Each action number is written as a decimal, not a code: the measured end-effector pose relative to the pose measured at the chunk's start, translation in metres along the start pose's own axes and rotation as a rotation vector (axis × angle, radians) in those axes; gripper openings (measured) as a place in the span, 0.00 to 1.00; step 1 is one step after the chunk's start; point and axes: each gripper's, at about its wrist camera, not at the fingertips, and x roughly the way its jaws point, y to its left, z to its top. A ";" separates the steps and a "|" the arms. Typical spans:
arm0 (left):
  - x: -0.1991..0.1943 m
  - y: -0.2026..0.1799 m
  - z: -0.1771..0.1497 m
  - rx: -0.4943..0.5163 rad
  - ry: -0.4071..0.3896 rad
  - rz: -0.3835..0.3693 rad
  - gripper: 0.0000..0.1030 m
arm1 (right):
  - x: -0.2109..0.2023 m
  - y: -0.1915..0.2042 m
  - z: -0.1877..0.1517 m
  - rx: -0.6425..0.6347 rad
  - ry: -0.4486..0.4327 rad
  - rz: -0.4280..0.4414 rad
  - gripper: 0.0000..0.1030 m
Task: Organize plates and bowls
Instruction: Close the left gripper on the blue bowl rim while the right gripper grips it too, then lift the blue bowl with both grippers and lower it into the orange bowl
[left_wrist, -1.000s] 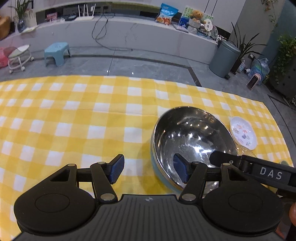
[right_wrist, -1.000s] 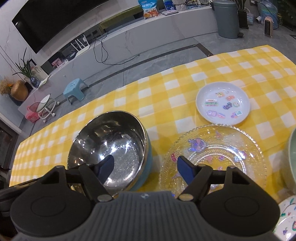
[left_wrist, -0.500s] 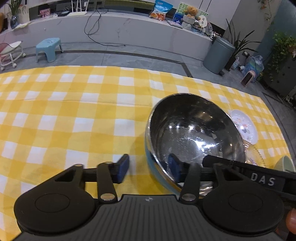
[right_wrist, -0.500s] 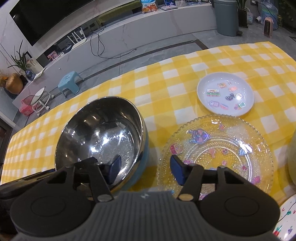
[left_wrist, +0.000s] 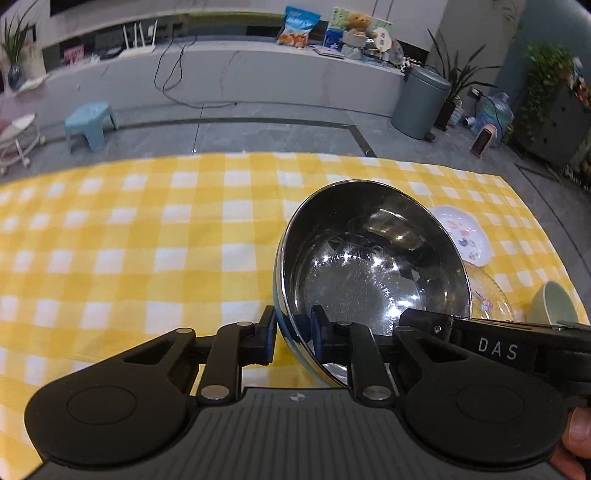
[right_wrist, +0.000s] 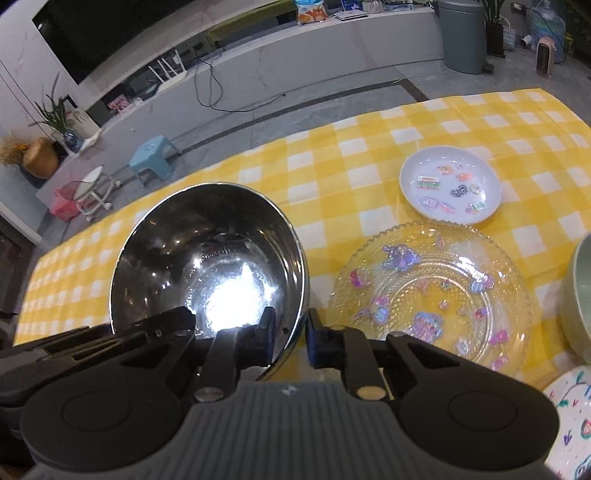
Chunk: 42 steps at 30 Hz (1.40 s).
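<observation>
A steel bowl (left_wrist: 369, 273) with a blue outside sits tilted over the yellow checked cloth (left_wrist: 147, 258). My left gripper (left_wrist: 293, 332) is closing on its near left rim, one blue pad inside and one outside, both pressing the wall. In the right wrist view the same steel bowl (right_wrist: 207, 258) has my right gripper (right_wrist: 291, 332) closing on its near right rim, pads against the wall. Each gripper's black body shows in the other's view, beside the bowl.
Right of the bowl lies a clear glass plate (right_wrist: 428, 291) with stickers, and beyond it a small white plate (right_wrist: 450, 184). A pale green bowl (right_wrist: 580, 295) and a painted white plate (right_wrist: 569, 424) sit at the right edge. Bare cloth spreads to the left.
Both grippers' jaws narrowed from wide apart onto the bowl's rim. The bowl has tipped and looks raised at its near side, filling more of both views.
</observation>
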 end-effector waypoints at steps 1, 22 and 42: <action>-0.005 -0.001 0.000 0.003 0.000 0.002 0.20 | -0.004 0.001 -0.001 0.000 -0.002 0.006 0.14; -0.076 -0.038 -0.006 0.024 -0.033 0.069 0.21 | -0.088 0.008 -0.017 0.000 -0.105 0.082 0.14; -0.146 -0.088 -0.051 0.074 -0.079 0.109 0.22 | -0.185 -0.022 -0.078 0.039 -0.215 0.192 0.14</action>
